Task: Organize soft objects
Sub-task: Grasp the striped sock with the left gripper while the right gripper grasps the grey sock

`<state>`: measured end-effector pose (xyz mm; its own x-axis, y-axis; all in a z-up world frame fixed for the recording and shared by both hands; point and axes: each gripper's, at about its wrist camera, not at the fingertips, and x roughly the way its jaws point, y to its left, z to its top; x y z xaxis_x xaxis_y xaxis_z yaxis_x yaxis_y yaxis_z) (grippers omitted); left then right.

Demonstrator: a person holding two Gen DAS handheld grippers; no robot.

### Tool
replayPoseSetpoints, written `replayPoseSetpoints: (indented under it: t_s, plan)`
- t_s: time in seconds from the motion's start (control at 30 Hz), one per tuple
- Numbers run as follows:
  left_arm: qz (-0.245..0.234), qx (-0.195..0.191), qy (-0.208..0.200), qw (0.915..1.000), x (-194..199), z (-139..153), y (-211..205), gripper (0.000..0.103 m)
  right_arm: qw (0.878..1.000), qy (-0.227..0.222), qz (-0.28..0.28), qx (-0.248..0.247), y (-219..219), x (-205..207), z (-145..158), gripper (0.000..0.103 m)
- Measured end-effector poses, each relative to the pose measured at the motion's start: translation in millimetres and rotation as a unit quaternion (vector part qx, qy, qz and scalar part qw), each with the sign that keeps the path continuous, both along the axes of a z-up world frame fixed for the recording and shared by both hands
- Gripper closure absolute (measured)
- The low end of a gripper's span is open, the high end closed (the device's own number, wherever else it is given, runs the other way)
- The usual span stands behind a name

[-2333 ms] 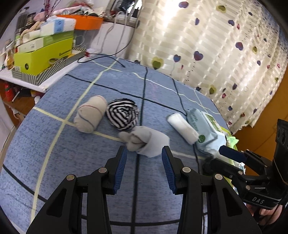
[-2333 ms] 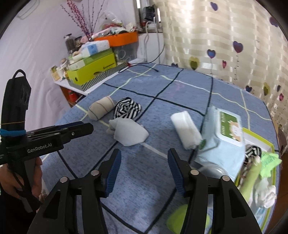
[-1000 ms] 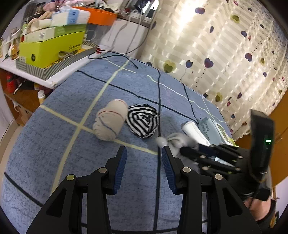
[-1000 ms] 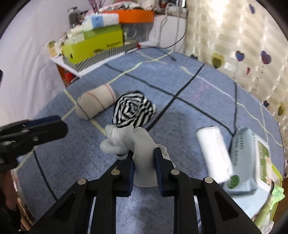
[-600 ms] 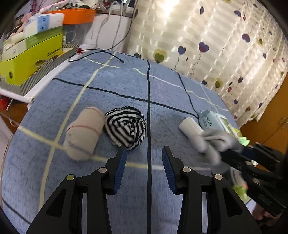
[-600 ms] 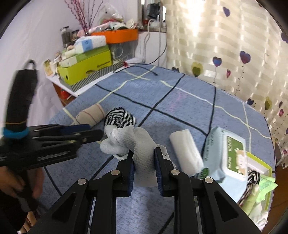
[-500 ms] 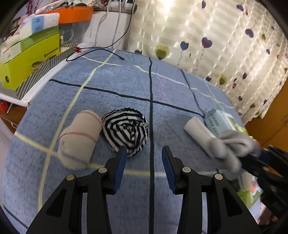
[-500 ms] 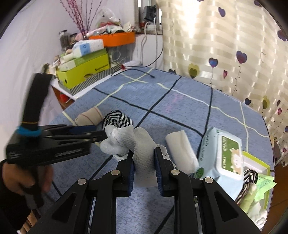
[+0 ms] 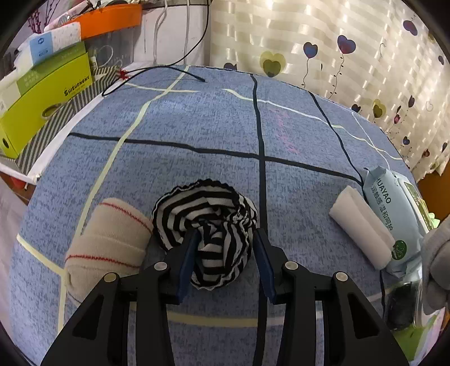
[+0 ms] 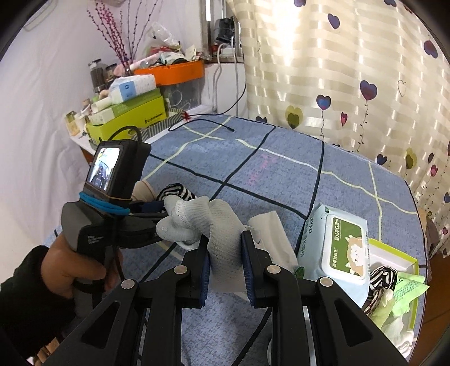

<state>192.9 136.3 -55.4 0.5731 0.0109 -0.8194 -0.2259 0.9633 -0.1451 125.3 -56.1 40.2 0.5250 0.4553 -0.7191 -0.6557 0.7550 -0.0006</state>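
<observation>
A black-and-white striped sock ball (image 9: 205, 214) lies on the blue checked bed cover (image 9: 197, 126). My left gripper (image 9: 225, 236) straddles it, jaws closing, with the pads at its sides and not clamped. A beige rolled sock (image 9: 109, 242) touches the ball's left side. My right gripper (image 10: 225, 238) is shut on a pale grey sock (image 10: 202, 219), held above the cover. That grey sock (image 9: 436, 253) also shows at the right edge of the left wrist view. A white rolled cloth (image 9: 362, 225) lies against a wet wipes pack (image 9: 391, 208).
A yellow-green tray (image 10: 393, 253) at the right bed edge holds a striped sock and other soft items. Green boxes (image 9: 42, 93) and an orange bin (image 9: 112, 19) stand on a shelf to the left. A black cable (image 9: 157, 70) trails onto the cover. A hand (image 10: 70, 273) holds the left gripper.
My left gripper came forward and down over the striped sock ball and its jaws narrowed. My right gripper lifted the grey sock off the cover and carried it right.
</observation>
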Motion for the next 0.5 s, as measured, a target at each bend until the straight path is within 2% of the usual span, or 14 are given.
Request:
replayPoseSetpoints:
  t_s: [0.07, 0.2, 0.5]
  plan:
    - [-0.001, 0.004, 0.002, 1.0, 0.8, -1.3, -0.5, 0.084, 1.0, -0.001, -0.002, 0.001, -1.6, -1.1, 1.6, 0.083]
    - [-0.012, -0.01, -0.012, 0.9998, -7.8, 6.3, -2.5, 0.093, 1.0, -0.005, -0.005, 0.004, -5.6, -4.1, 4.8, 0.084]
    - [-0.033, -0.04, -0.076, 0.9957, -58.2, 51.5, -17.9, 0.093, 1.0, -0.014, -0.011, 0.016, -20.3, -19.8, 13.7, 0.083]
